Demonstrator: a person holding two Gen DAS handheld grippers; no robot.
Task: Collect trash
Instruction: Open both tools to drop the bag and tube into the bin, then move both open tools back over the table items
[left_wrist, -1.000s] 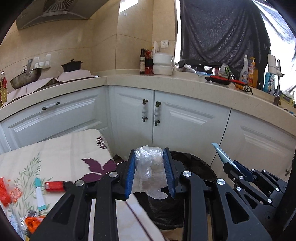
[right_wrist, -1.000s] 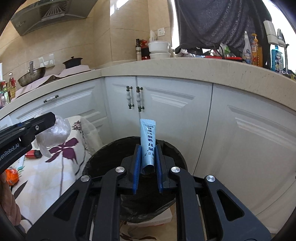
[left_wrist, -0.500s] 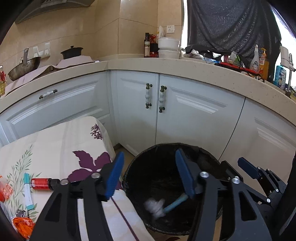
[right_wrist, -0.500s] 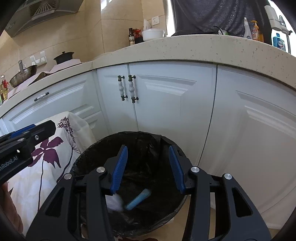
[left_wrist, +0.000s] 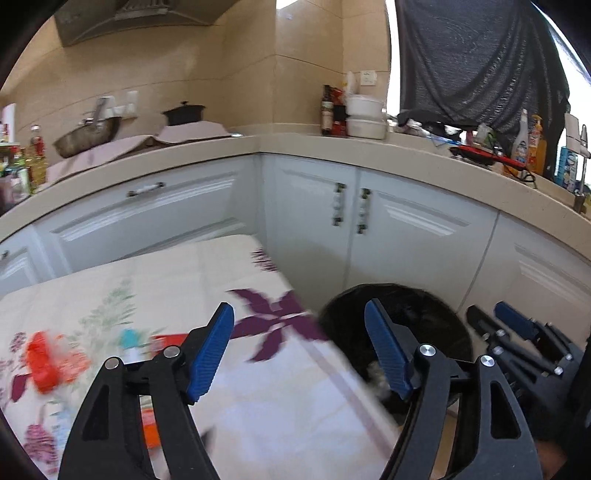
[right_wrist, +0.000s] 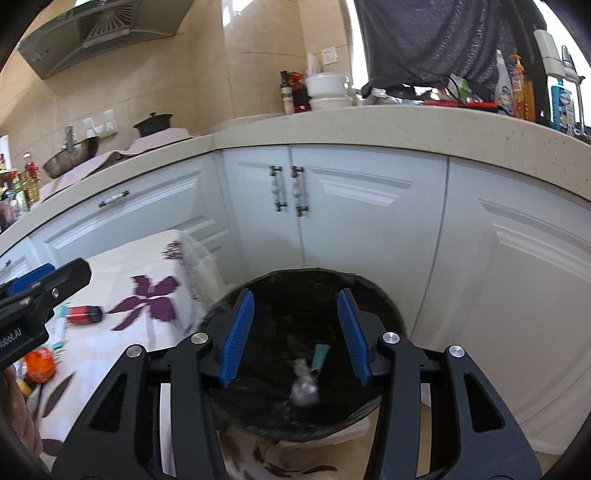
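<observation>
The black-lined trash bin (right_wrist: 384, 306) stands on the floor against the white cabinets. Inside it lie a crumpled clear plastic wad (right_wrist: 303, 387) and a teal tube (right_wrist: 319, 356). My right gripper (right_wrist: 295, 295) hangs open above the bin's mouth with nothing between its blue pads. My left gripper (left_wrist: 298, 306) is over the corner of the floral-cloth table (left_wrist: 166, 280), beside the bin (left_wrist: 424, 299). Its jaws are opening and they hold nothing. More trash lies on the cloth: a red cylinder (right_wrist: 83, 314), an orange wrapper (right_wrist: 38, 363) and a teal-capped tube (left_wrist: 129, 338).
White cabinet doors (right_wrist: 332, 206) close in just behind the bin, under a beige counter (right_wrist: 406, 125) crowded with bottles and bowls. The table's edge touches the bin's left side. My right gripper (left_wrist: 489, 312) shows at the right edge of the left wrist view.
Both grippers opened. The plastic wad left the left one, the tube left the right one, and both fell into the bin. The left gripper then swung left over the table.
</observation>
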